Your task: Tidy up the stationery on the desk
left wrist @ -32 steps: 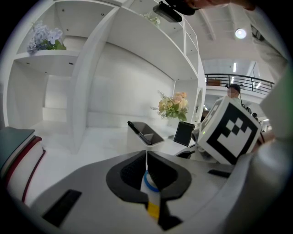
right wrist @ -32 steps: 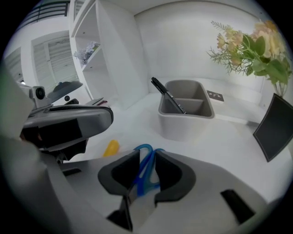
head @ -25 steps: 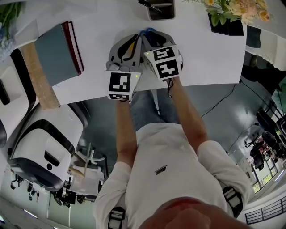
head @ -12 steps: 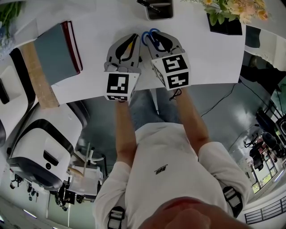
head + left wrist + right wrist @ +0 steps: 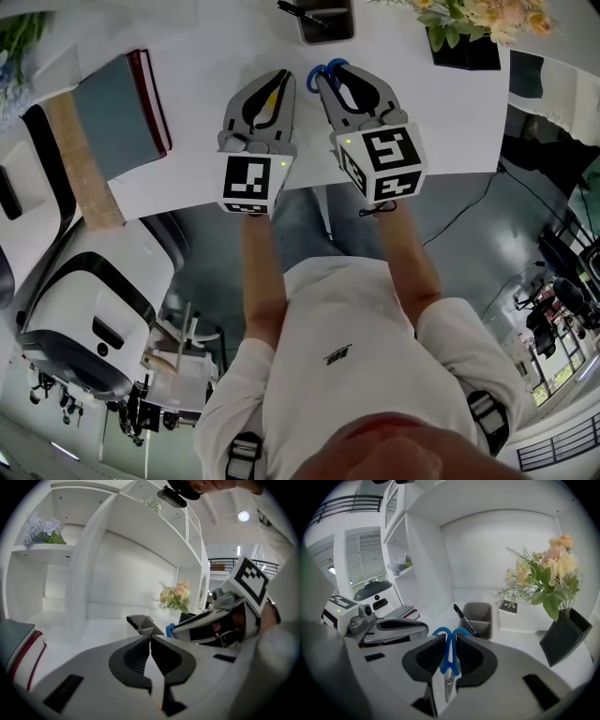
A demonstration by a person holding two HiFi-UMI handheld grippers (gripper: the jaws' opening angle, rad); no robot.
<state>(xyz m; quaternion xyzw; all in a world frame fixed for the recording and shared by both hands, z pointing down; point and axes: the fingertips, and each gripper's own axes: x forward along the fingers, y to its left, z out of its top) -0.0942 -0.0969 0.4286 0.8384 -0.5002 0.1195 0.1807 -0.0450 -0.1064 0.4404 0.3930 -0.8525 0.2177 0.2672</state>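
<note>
Raised since a second ago: right gripper (image 5: pixel 342 80), now off the desk (image 5: pixel 206 56) and further right, jaws just closed a little tighter. Left gripper (image 5: pixel 267 80): place unchanged.

Item held: scissors (image 5: pixel 449 656), blue handles pinched between the right gripper's pads, blades hanging back toward the person, clear of the desk.
Left gripper: pads pressed together, nothing between them.

Handling note, as a judgement: the scissors probably belong in the pen holder (image 5: pixel 326 23) at the far edge. Keep the pinch firm, carry them above its rim, choose the compartment free of the pen (image 5: pixel 300 11), lower, then let go. The blades point the wrong way for a tip-first drop, so the wrist needs tilting.

Count:
- scissors: one
- pen: one
- pen holder: one, two compartments
- book (image 5: pixel 122 112), left: one
- flower vase (image 5: pixel 464 52), far right: one
- small dark card (image 5: pixel 507 605) beside the vase: one
- grippers: two
</note>
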